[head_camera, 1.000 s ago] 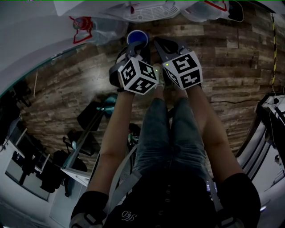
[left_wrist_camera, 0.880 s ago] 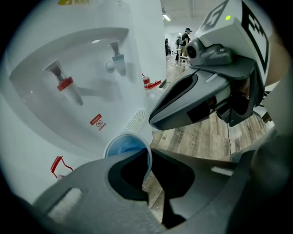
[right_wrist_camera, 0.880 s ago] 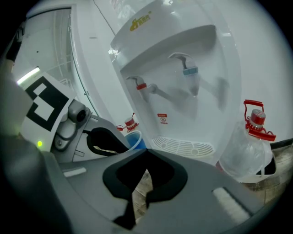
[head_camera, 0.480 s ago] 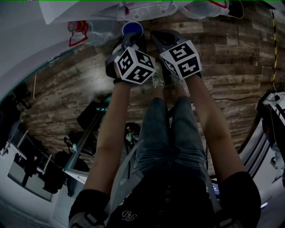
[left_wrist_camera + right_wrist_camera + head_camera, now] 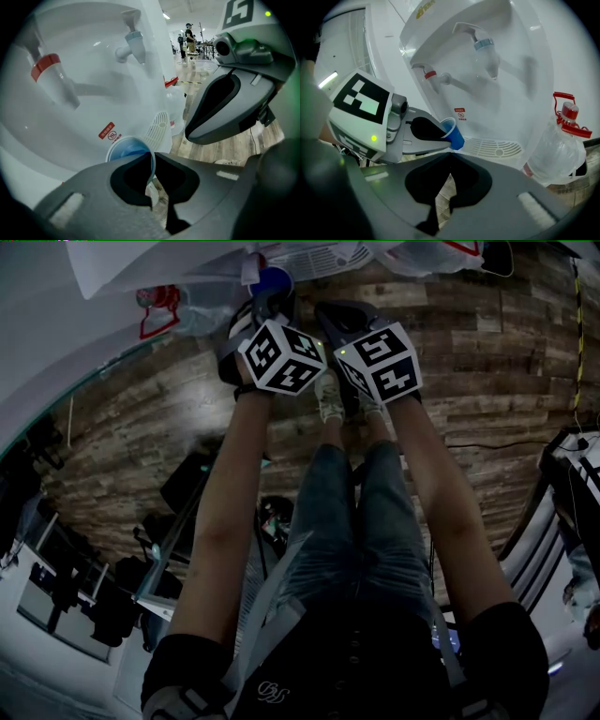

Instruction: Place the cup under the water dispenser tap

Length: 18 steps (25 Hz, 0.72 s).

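Wood-plank floor (image 5: 487, 362) bearing white water dispenser (image 5: 515, 84), clear water jug (image 5: 558, 150) just beside.

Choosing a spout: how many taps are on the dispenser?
2: the red tap on the left, the blue tap on the right, in both gripper views.

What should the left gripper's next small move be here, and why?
Probably carry the cup a little further forward over the drip grille and level it. The left gripper is pinching the cup's rim, and the cup hangs tilted, seemingly short of the grille, with the red tap and blue tap well above it.
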Motion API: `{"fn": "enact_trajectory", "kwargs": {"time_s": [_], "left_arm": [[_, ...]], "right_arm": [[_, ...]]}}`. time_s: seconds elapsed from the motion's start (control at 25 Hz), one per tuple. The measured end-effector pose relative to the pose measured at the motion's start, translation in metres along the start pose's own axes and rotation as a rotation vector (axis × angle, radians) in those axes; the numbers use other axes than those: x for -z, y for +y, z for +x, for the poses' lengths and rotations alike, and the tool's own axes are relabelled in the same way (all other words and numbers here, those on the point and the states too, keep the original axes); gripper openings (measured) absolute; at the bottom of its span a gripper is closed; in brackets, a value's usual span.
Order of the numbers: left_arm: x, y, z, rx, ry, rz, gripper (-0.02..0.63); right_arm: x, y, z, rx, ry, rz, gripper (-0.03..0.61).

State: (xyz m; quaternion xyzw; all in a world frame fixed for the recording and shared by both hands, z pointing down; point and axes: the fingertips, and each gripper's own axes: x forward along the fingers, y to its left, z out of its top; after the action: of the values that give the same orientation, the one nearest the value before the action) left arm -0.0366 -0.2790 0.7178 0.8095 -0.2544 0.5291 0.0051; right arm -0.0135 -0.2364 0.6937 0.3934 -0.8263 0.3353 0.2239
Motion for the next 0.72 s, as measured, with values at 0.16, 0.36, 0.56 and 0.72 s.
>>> {"fn": "enact_trajectory", "kwargs": {"time_s": [0.16,0.36,0.56,0.72], "left_arm": [[-0.004,0.006,0.003,-0.016,-0.004,0.016,0.023],[-0.007,0.011,0.011,-0.016,0.002,0.043,0.023],[-0.009,0.015,0.016,-0.018,-0.001,0.043,0.023],[-0.01,0.014,0.017,-0.008,0.004,0.051,0.023]], "right_arm": [[0.0,-0.001,0.001,0.002,-0.002,0.009,0.0],[-0.001,-0.007,0.0,0.014,-0.008,0.021,0.0],[-0.002,-0.011,-0.002,0.027,-0.012,0.033,0.0],[-0.003,-0.013,-0.006,0.033,-0.016,0.038,0.0]]}}
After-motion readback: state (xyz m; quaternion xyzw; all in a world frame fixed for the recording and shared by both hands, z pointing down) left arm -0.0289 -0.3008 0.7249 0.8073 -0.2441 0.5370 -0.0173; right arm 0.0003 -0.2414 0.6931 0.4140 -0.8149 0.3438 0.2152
